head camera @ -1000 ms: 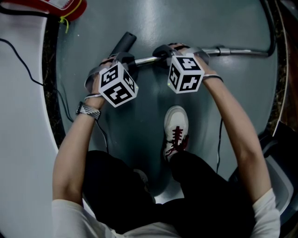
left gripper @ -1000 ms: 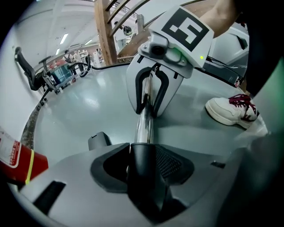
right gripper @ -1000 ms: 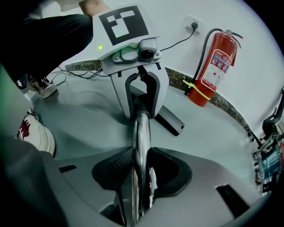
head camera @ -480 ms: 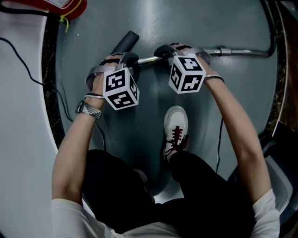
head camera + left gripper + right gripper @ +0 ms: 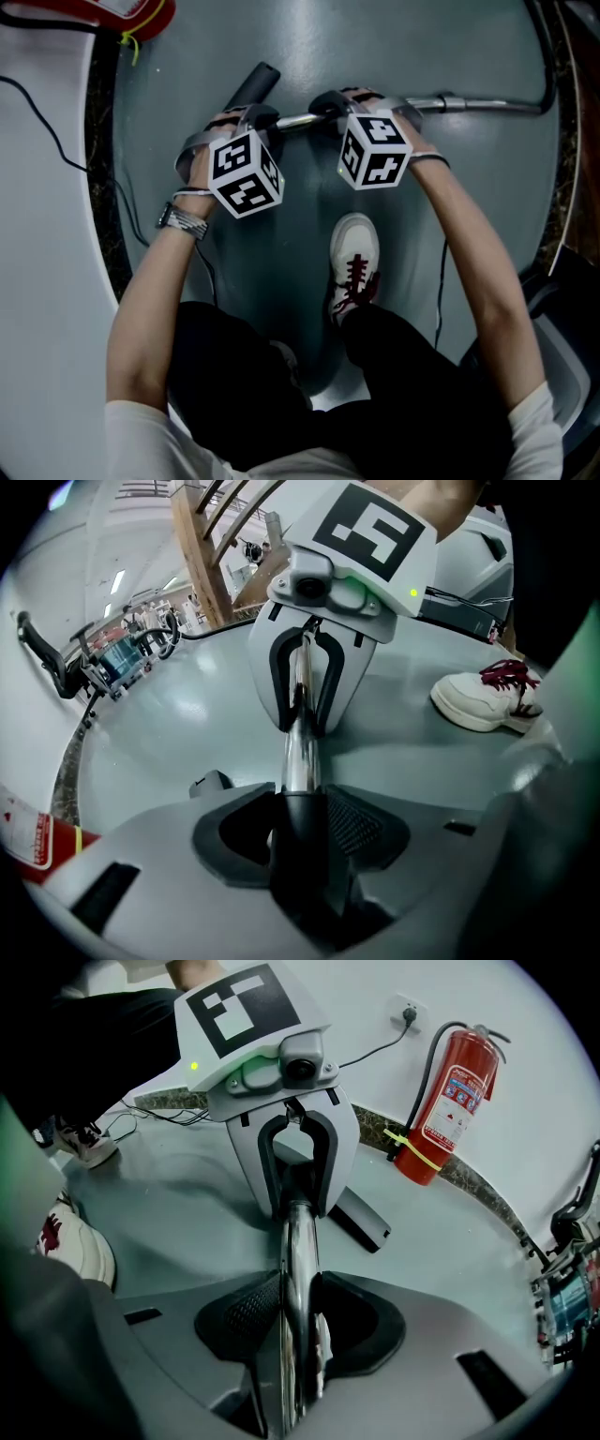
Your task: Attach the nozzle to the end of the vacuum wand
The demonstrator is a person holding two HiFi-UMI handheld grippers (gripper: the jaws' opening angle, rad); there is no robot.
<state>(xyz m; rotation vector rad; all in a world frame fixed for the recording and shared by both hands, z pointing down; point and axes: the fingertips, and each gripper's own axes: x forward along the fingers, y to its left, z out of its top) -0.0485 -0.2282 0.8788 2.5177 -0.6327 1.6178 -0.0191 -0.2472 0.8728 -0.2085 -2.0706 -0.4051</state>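
- The left gripper's (image 5: 302, 850) pads (image 5: 358, 823) are pinching the dark round collar of the nozzle (image 5: 251, 88). They are pressing on it from both sides, not spread free.
- The right gripper's (image 5: 296, 1335) pads (image 5: 246, 1312) are clamping the chrome tube of the vacuum wand (image 5: 473, 103), which is running straight down the middle between them.
- From where I'm standing, the two grippers are facing each other along the tube, with only a short bare stretch of chrome between them.
- The wand's long axis is lying on the 3-to-9 o'clock line across the grey floor (image 5: 309, 37). Its free end is at 9 o'clock from the right gripper, going into the collar that the left one is holding.
- The nozzle's flat tip is pointing off towards 1 o'clock from the left gripper, so it is sitting at an angle to the wand rather than in line.
- The left hand is the nearer one to the joint. To my eye the coming move is turning on pushing along that 3-to-9 line, collar onto tube. How deep it is seated I cannot tell.
- Counting: one nozzle, one wand, two grippers, both loaded.
- Further out, one white shoe (image 5: 354, 258) is showing at 6 o'clock, and one red fire extinguisher (image 5: 448, 1101) is standing by the wall.
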